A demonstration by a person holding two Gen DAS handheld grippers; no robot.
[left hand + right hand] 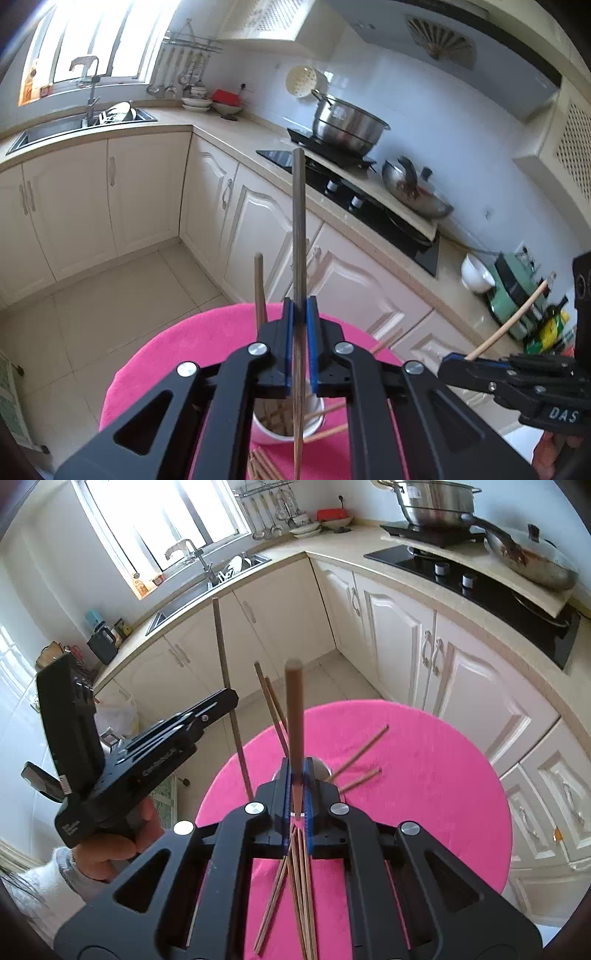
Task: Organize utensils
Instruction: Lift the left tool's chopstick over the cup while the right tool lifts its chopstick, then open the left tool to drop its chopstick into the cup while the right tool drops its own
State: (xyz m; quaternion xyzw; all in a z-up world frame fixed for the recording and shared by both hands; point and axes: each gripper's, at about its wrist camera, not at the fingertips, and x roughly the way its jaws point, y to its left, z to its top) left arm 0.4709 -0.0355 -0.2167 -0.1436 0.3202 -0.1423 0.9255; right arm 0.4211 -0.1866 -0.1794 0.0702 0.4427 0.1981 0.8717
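Left gripper (299, 314) pinches one chopstick (299, 229) upright between its blue pads. Right gripper (297, 786) likewise pinches a brown chopstick (294, 716). Below them, loose chopsticks (301, 878) lie on the pink cloth (424, 775); more stand in a white cup (275, 434) on it. Beyond: cabinets (147, 192), hob (373, 210), sink (55, 129).

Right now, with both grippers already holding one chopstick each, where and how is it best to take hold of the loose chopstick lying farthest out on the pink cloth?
Probably grip that chopstick near its middle, coming straight from above with the jaws across its length. It lies flat on the pink cloth, one end pointing toward the cup, and is thin, so a side approach would likely only push it.
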